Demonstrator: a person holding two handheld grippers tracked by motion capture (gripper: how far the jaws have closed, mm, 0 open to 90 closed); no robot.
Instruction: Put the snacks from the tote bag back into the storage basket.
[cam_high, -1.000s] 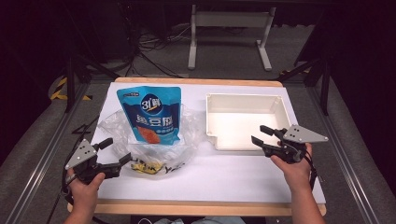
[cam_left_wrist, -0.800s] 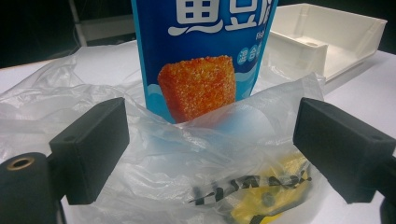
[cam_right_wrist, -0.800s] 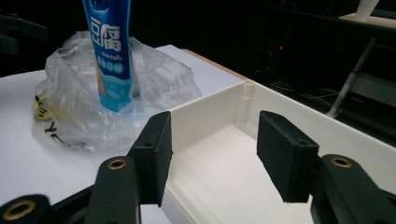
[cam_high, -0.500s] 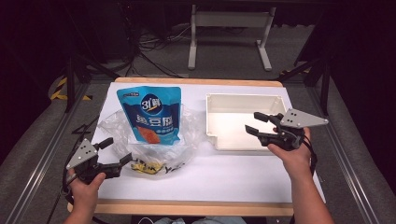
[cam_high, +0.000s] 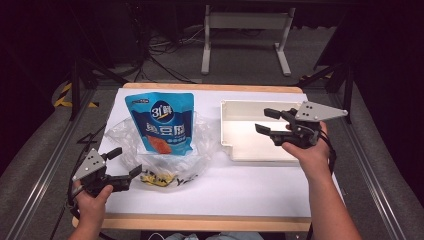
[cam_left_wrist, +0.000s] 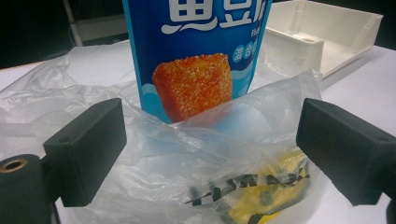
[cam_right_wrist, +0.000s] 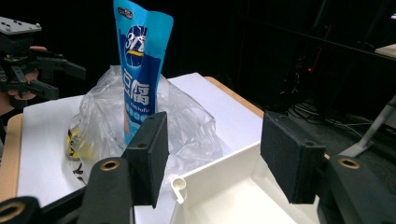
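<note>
Two grippers open, pouch nearer my left

Two sets of fingers stand apart and empty. My left gripper (cam_high: 121, 169) sits near the tabletop's (cam_high: 250, 190) front-left corner, its fingers touching or just short of the clear plastic bag (cam_high: 165, 150). The blue pouch (cam_high: 163, 123) stands upright in that bag, straight ahead of these fingers, long axis vertical. My right gripper (cam_high: 268, 121) hovers over the white tray (cam_high: 235, 142) toward the right edge, well apart from the pouch. I judge the left hand nearer for any grasp.
</note>
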